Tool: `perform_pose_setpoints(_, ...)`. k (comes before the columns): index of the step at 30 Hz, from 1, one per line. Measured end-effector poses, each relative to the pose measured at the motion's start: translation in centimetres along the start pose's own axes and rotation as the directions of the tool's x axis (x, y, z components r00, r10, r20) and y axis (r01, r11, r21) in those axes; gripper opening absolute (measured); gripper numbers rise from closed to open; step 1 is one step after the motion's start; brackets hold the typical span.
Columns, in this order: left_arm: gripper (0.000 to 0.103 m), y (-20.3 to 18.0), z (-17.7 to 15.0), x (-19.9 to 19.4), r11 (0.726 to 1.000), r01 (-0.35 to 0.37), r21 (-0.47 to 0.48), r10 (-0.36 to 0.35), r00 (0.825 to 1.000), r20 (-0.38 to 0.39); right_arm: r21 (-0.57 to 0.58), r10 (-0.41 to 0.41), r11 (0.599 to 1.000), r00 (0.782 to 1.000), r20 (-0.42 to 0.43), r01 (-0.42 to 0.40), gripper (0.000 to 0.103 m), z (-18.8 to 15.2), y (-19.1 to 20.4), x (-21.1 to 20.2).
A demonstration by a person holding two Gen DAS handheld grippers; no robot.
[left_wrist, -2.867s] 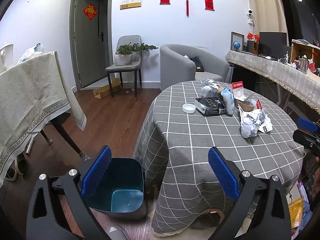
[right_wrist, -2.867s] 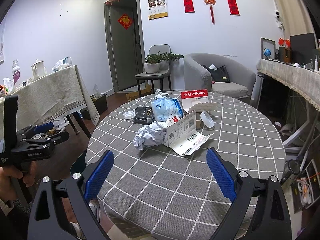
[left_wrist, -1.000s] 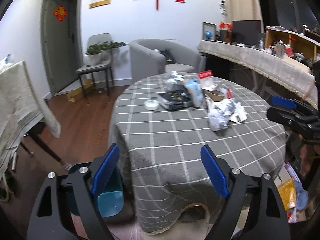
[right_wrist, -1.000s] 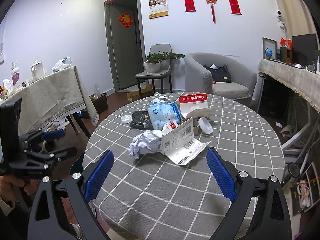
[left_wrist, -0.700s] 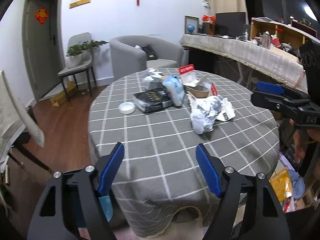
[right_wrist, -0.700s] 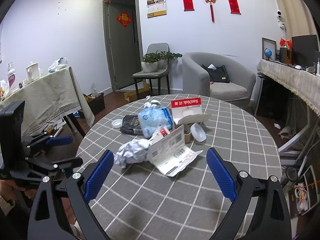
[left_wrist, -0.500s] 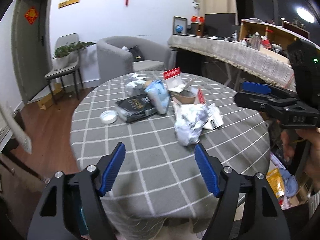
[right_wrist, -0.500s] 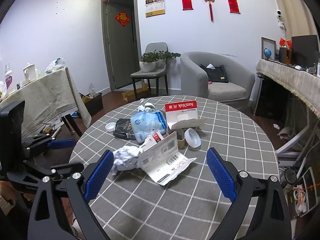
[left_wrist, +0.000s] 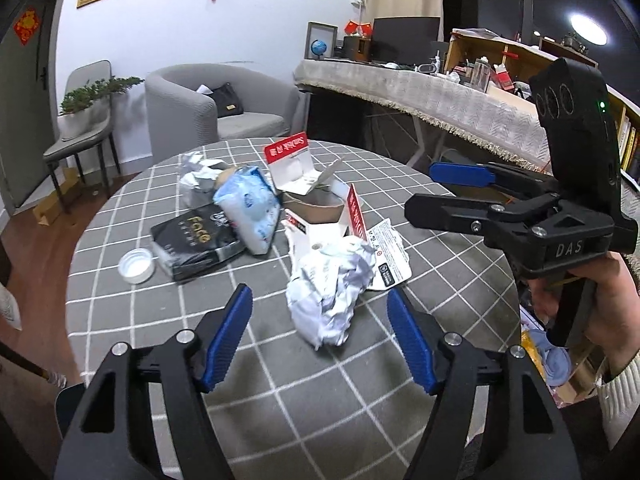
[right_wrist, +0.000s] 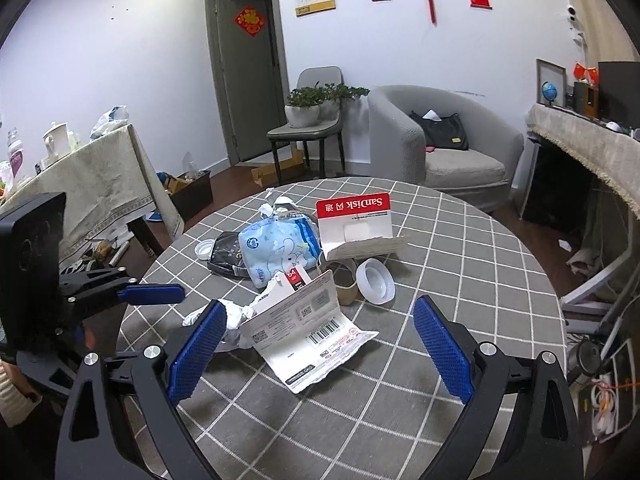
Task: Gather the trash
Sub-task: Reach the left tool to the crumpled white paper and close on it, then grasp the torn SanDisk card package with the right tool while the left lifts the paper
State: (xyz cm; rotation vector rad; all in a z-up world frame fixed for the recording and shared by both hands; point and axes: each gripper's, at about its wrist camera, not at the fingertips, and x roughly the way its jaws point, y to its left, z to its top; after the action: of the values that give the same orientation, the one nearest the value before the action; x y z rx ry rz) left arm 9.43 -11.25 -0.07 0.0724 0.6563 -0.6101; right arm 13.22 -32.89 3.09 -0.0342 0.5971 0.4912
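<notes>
A crumpled white paper ball (left_wrist: 332, 280) lies on the grey checked tablecloth (left_wrist: 280, 400). My left gripper (left_wrist: 320, 340) hovers just short of it with its jaws closing; the ball's near end sits between the blue fingertips, untouched. My right gripper (right_wrist: 320, 350) is open over a white printed card (right_wrist: 316, 332), with the paper ball (right_wrist: 232, 320) by its left finger. Behind lie a blue tissue pack (right_wrist: 280, 248), a black pouch (left_wrist: 196, 240), a red-topped card package (right_wrist: 354, 216) and a white cap (left_wrist: 136, 266). Each gripper shows in the other's view: right (left_wrist: 428, 188), left (right_wrist: 148, 286).
A paper cup (right_wrist: 344, 284) and a white plastic lid (right_wrist: 376, 280) sit mid-table. Beyond the table stand a grey armchair (right_wrist: 440, 140) and a chair with a plant (right_wrist: 316, 112). A cloth-covered side table (right_wrist: 92, 168) is left, a long counter (left_wrist: 420, 88) right.
The left gripper swung from the bin on the floor across to the table, came close to the crumpled paper, and its jaws narrowed. The right gripper shifted sideways along the pile.
</notes>
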Motion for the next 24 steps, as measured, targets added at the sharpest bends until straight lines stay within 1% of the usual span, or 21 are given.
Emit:
perform_pose_setpoints(1, 0.071, 0.0, 0.1, 0.4, 1.0, 0.009, 0.003, -0.008, 1.0, -0.005, 0.007, 0.026, 1.0, 1.0, -0.004, -0.026, 0.097, 0.1, -0.2, 0.2)
perform_pose_setpoints(3, 0.07, 0.1, 0.1, 0.9, 1.0, 0.026, 0.002, -0.026, 0.999, -0.019, 0.026, 0.103, 0.994, 0.995, -0.017, -0.103, 0.098, 0.1, -0.7, 0.6)
perform_pose_setpoints(8, 0.061, 0.5, 0.3, 2.3, 0.995, 0.1, -0.014, -0.1, 0.994, -0.046, 0.018, 0.184, 0.983, 0.982, -0.048, -0.183, 0.1, 0.4, -0.7, 1.3)
perform_pose_setpoints(10, 0.057, 0.6, 0.3, 2.6, 0.996, 0.093, -0.002, -0.093, 0.994, -0.057, 0.006, 0.185, 0.983, 0.979, -0.086, -0.185, 0.1, 0.3, -0.6, 2.0)
perform_pose_setpoints(11, 0.051, 0.7, 0.3, 2.7, 0.996, 0.084, 0.002, -0.084, 0.995, -0.061, -0.007, 0.181, 0.983, 0.977, -0.111, -0.183, 0.1, 0.3, -0.5, 2.4)
perform_pose_setpoints(13, 0.049, 1.2, 0.5, 2.8, 0.996, 0.092, -0.011, -0.092, 0.994, -0.064, -0.031, 0.177, 0.983, 0.974, -0.138, -0.183, 0.1, 0.1, -0.2, 2.8)
perform_pose_setpoints(15, 0.048, 1.6, 0.6, 2.6, 0.994, 0.106, -0.029, -0.108, 0.992, -0.061, -0.054, 0.165, 0.983, 0.974, -0.153, -0.175, 0.1, 0.1, -0.1, 3.0)
perform_pose_setpoints(18, 0.048, 2.2, 0.8, 2.0, 0.996, 0.089, -0.03, -0.09, 0.995, -0.046, -0.081, 0.15, 0.983, 0.978, -0.148, -0.163, 0.1, 0.3, -0.2, 3.0)
perform_pose_setpoints(21, 0.048, 3.3, 1.1, 1.2, 0.996, 0.073, -0.054, -0.075, 0.997, -0.029, -0.111, 0.147, 0.98, 0.979, -0.143, -0.164, 0.1, 0.7, 0.0, 3.3)
perform_pose_setpoints(24, 0.048, 4.5, 1.0, 0.4, 0.996, 0.055, -0.073, -0.057, 0.998, -0.013, -0.169, 0.132, 0.973, 0.979, -0.153, -0.157, 0.1, 1.0, 0.7, 3.9)
